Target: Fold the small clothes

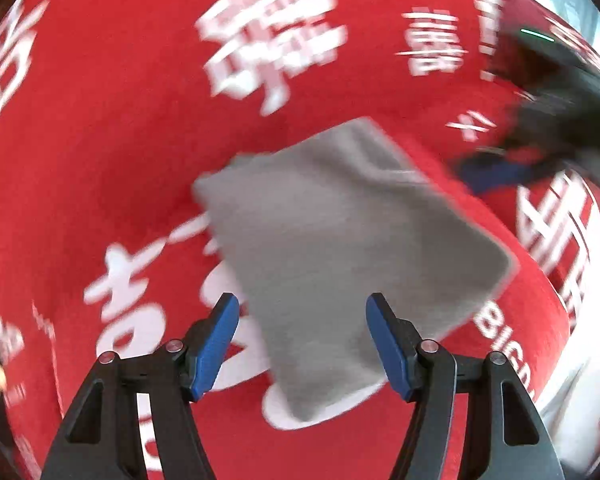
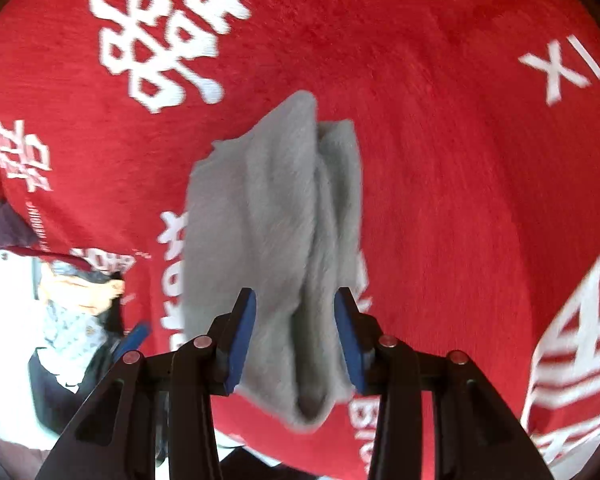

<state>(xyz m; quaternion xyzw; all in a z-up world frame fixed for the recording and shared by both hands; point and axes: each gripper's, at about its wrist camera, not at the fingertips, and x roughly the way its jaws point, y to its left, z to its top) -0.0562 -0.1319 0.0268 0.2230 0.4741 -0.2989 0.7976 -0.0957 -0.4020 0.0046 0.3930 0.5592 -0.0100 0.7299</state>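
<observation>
Left wrist view: red cloth (image 1: pixel 100 160) with white lettering covers your surface, grey garment (image 1: pixel 340 240) on it. Your left gripper (image 1: pixel 302 344) jaws wide, empty; right gripper (image 2: pixel 295 340) jaws partly open astride garment, grip unclear.

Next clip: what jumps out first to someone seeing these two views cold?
The bright red cloth with big white characters fills both views as the work surface. On it lies a small grey garment, folded flat in the left wrist view, bunched lengthwise in the right. Each gripper hangs over it with blue pads apart: the left gripper straddling its near corner, the right gripper astride its near end, not visibly pinching.
</observation>
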